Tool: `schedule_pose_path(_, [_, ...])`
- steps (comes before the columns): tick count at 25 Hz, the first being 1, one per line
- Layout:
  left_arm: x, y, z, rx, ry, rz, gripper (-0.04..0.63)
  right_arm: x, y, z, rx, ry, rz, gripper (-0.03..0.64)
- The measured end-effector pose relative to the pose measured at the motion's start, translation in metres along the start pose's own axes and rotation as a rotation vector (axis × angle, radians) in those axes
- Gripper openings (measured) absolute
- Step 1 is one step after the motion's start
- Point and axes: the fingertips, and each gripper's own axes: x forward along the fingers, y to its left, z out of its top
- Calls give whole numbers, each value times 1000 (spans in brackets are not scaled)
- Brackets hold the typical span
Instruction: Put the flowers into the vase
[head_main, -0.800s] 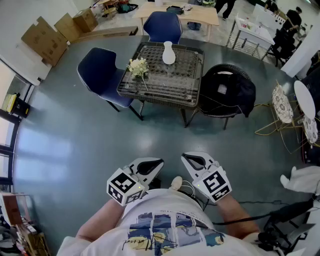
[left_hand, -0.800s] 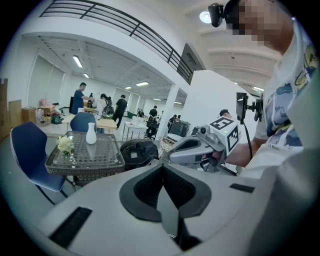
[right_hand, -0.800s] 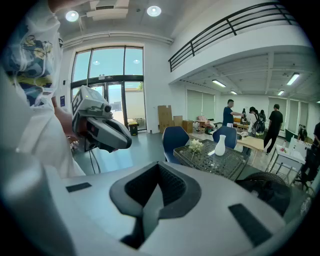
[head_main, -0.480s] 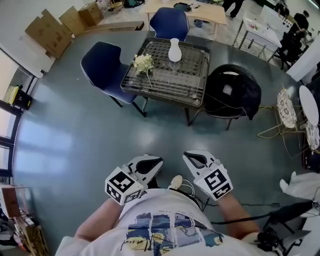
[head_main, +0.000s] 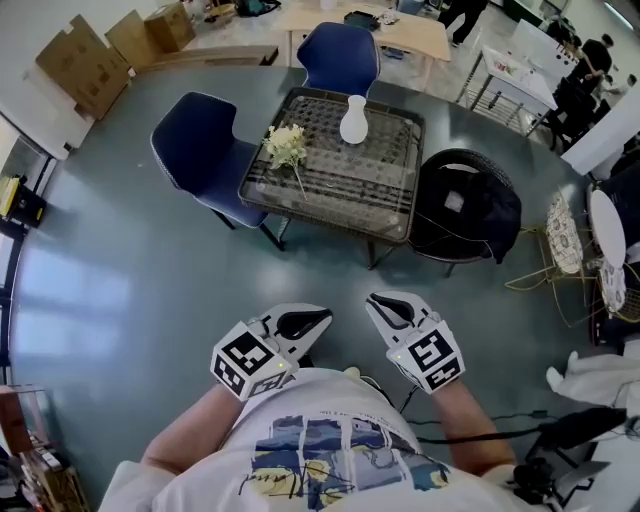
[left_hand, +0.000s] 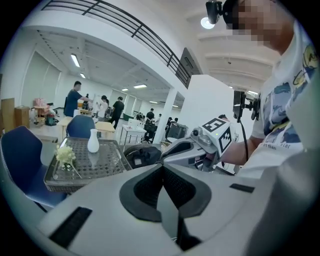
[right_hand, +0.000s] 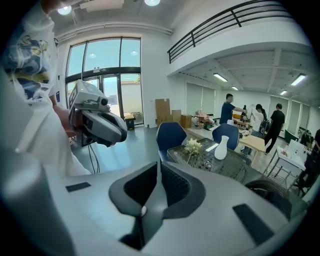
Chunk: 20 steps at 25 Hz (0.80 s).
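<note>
Little is changed since the earlier frame; the tabletop (head_main: 335, 185) is seen slightly lower in the head view. Flowers (head_main: 286, 147) are laid on it, left of the white vase (head_main: 353, 120), apart. Left tongs (head_main: 322, 317) and right tongs (head_main: 374, 301) are held closed and empty, well short of it.

1. Small white flower bunch (head_main: 286, 146) on the dark wicker glass-topped table (head_main: 360, 185): blooms too small to count.
2. Pale wooden table (head_main: 410, 35) at 12 o'clock: cut by the top edge.
3. Blue padded chair (head_main: 195, 155) at 10 o'clock: partly hidden by the wicker table.
</note>
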Motion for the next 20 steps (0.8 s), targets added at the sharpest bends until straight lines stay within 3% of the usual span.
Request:
schedule_pose_path(5, [-33,65,11,13,-1,11,9,73,-17,49,-19,-1,25,14])
schedule_pose_path(13, [-110,176,4,-61,-37,150,9,202,-31,112,-36,1,89,57])
schedule_pose_path(20, [-115,234,10,-142,-87,255,9,286,-112,136,-89,51,97,58])
